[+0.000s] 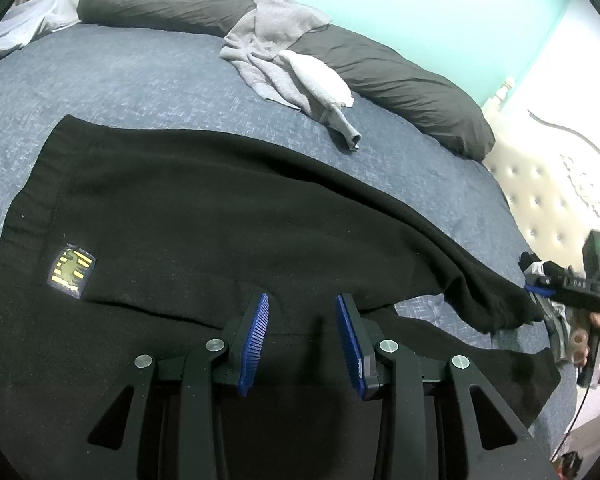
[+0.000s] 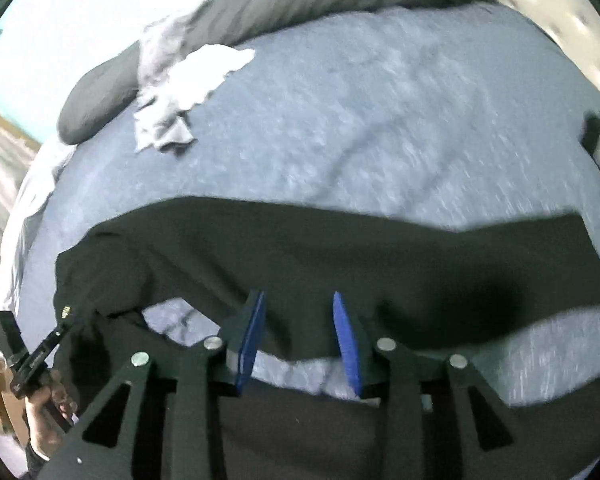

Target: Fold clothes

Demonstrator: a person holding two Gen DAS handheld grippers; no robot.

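Both hand-held grippers gape over black trousers (image 1: 228,216) on a bed (image 1: 140,76).

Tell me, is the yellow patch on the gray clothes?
No, the yellow patch sits on the black garment, while the gray clothes lie far off by the pillow.

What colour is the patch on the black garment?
Yellow-gold design on a dark, pale-edged patch, on the black garment. Clearest in the left wrist view.

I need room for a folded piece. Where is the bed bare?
Bare blue-grey quilt lies between the spread black fleece garment and the long dark grey pillow. Crowded spot: the crumpled grey and white clothes against that pillow.
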